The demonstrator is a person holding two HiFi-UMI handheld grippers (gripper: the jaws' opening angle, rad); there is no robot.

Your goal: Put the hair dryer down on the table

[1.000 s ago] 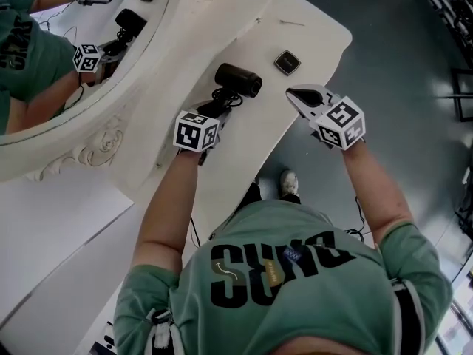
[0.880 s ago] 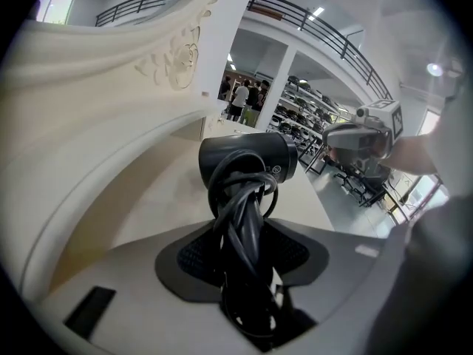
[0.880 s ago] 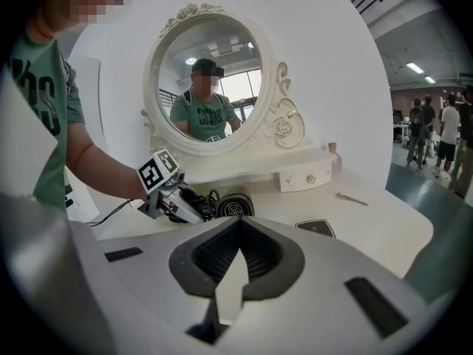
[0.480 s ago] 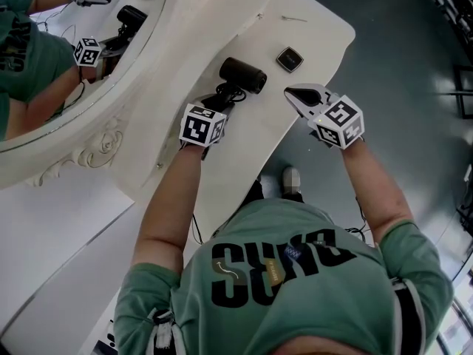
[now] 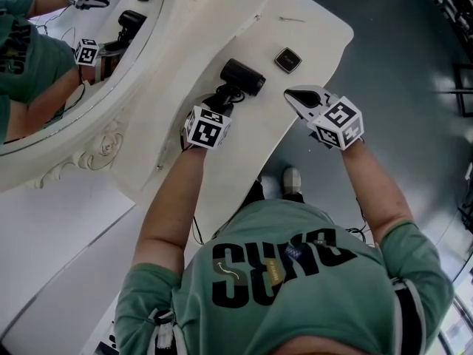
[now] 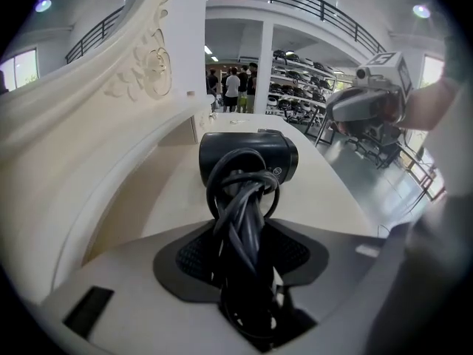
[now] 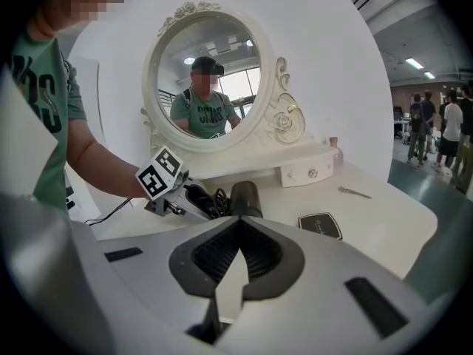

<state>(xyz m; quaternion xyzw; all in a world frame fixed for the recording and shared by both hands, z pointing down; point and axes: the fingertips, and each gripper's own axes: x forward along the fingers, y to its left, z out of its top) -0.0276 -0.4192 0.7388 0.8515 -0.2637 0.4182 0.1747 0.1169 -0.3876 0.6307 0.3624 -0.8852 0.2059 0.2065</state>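
Left hand-held gripper (image 5: pixel 222 99) pinches the hair dryer (image 5: pixel 242 77) by its cord-wrapped handle. The barrel looks grounded on the bench (image 5: pixel 310 28). Right hand-held gripper (image 5: pixel 293 93) is pressed together, empty. Set-down step, I reckon. Next I'd release and back off.

1 hair dryer (image 5: pixel 242 76), 2 grippers (image 5: pixel 224 98) (image 5: pixel 294 93), 1 mirror (image 5: pixel 122 2), 1 black case (image 5: pixel 287 61).

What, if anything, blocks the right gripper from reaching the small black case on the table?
Probably nothing, so likely yes. The right gripper hangs near the small black case with only bare table between. The hair dryer, in the left gripper, lies off to one side. The right fingers look closed, though.
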